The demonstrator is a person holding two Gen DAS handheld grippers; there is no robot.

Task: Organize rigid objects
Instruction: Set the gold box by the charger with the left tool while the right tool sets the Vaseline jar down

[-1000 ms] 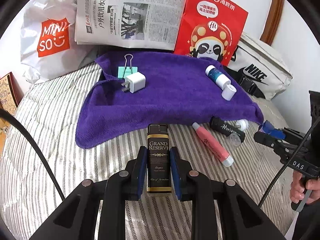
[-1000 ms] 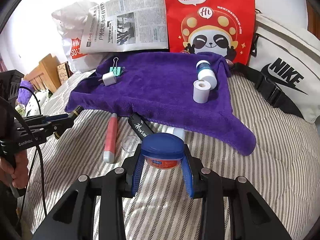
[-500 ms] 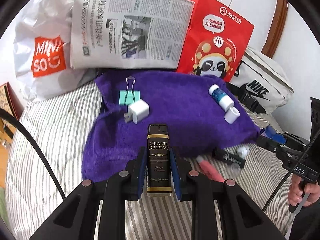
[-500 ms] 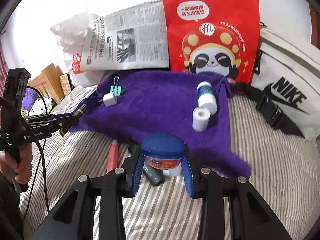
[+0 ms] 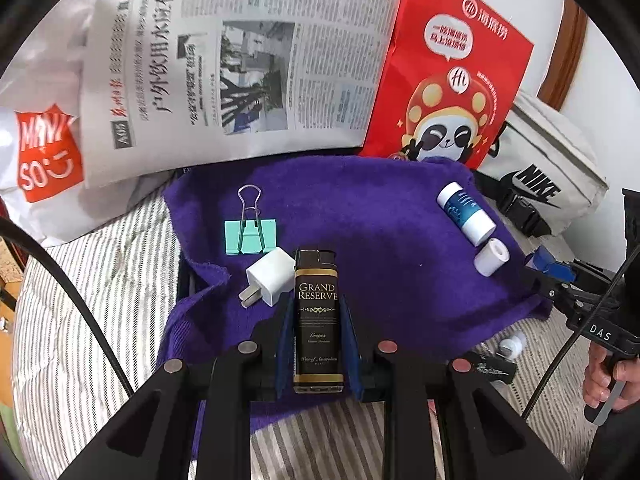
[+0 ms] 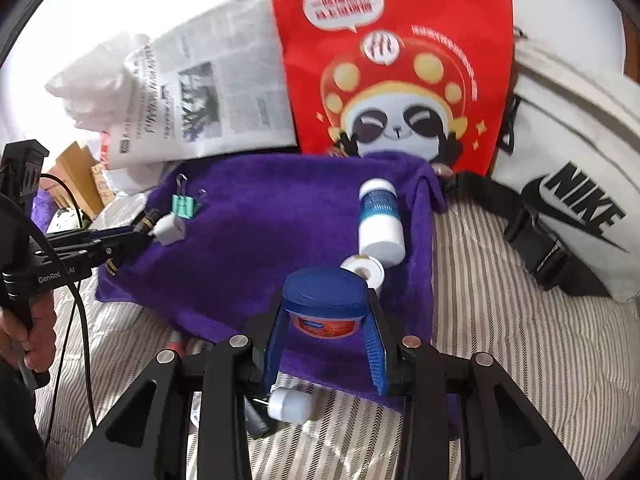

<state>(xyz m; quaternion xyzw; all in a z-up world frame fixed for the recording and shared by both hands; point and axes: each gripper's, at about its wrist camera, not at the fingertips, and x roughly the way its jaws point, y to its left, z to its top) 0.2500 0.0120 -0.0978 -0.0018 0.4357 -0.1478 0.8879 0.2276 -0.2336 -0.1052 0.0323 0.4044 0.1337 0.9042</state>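
The left gripper (image 5: 318,340) is closed to a narrow gap on a black lighter (image 5: 318,320) lettered "Grand Reserve", its blue pads pressed flat against the lighter's two long sides. The lighter stands upright between them, its top clear of the fingertips, over the near part of a purple towel (image 5: 360,208). Just ahead and to the left of this gripper lies a white charger plug (image 5: 269,278) on the towel, and beyond that a mint binder clip (image 5: 250,236). Farther ahead to the right lie a blue-and-white tube (image 5: 464,214) and a small white cap (image 5: 491,257), just beside each other.

The right gripper (image 6: 326,332) is clamped on a small jar with a blue lid (image 6: 325,304), a blue finger on each side of the lid. The jar hangs over the near edge of the same towel, with the white cap just behind it and the tube beyond that. Beneath this gripper, on the striped bedding (image 6: 500,320), sit a small white bottle (image 6: 290,406) and a dark object I cannot identify.

Behind the towel stand a newspaper (image 5: 240,60), a red paper bag (image 5: 448,80) and a white Nike bag (image 5: 552,160).
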